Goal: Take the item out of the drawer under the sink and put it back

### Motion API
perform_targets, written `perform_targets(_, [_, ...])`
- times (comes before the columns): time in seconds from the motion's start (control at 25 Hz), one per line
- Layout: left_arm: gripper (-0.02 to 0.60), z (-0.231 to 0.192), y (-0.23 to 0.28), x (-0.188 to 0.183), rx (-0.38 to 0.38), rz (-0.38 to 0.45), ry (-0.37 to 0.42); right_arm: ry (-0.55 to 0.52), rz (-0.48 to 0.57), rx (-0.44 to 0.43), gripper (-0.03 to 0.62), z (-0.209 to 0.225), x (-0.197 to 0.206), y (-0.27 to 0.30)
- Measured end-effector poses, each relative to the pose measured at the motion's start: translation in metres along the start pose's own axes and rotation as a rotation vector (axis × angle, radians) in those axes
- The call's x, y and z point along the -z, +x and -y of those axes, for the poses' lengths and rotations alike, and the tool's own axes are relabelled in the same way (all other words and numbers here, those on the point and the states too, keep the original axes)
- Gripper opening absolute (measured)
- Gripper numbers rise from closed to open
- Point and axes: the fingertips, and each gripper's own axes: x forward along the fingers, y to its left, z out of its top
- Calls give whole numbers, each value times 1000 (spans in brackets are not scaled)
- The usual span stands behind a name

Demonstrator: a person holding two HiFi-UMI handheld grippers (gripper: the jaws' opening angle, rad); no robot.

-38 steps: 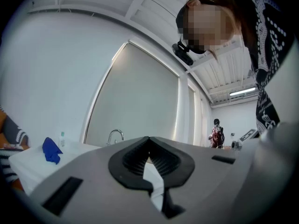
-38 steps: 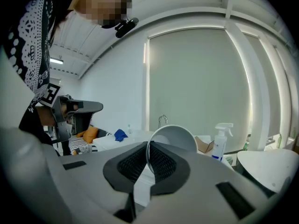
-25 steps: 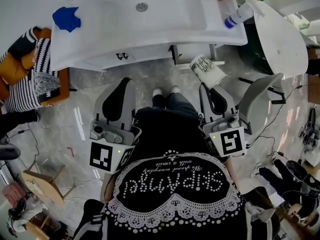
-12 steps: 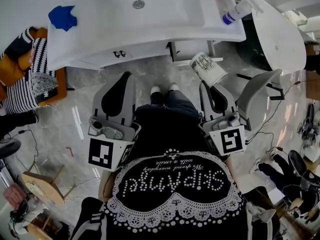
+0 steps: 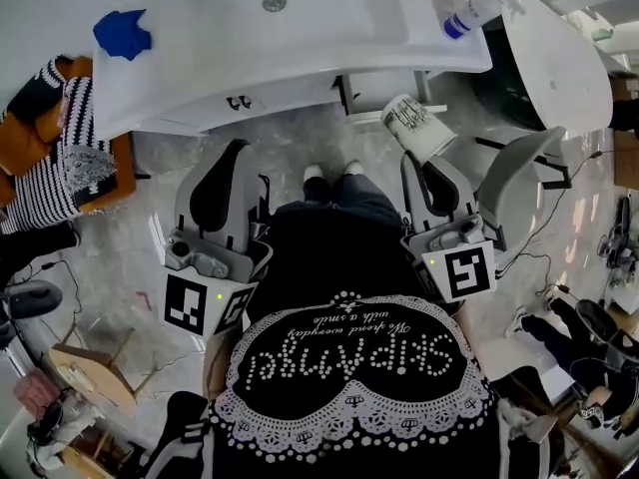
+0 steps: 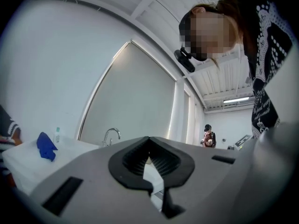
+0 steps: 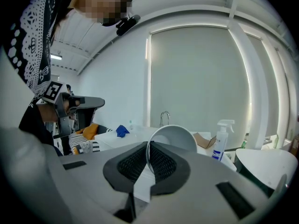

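The white printed paper cup (image 5: 416, 128) is held clear of the drawer, upper right of centre in the head view, pinched by its rim in the right gripper (image 5: 425, 165); the left gripper (image 5: 238, 148) is closed on nothing; the return is judged in hand; the cup is next to be carried up-frame into the white under-sink drawer (image 5: 385, 95) and released.

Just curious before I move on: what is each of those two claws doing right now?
Left gripper: closed, empty.
Right gripper: closed on the rim of a cup.
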Motion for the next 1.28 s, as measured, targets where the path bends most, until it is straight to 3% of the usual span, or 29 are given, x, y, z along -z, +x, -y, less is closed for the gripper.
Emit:
perform_targets(0.48, [5, -60, -39, -10, -202, 20, 47, 11, -15, 7, 25, 2, 7, -4])
perform_targets(0.72, [5, -68, -44, -11, -245, 9, 75, -16, -21, 14, 25, 11, 11, -10])
perform_targets(1.28, [5, -39, -5, 10, -165, -37, 47, 14, -47, 34, 25, 34, 19, -6])
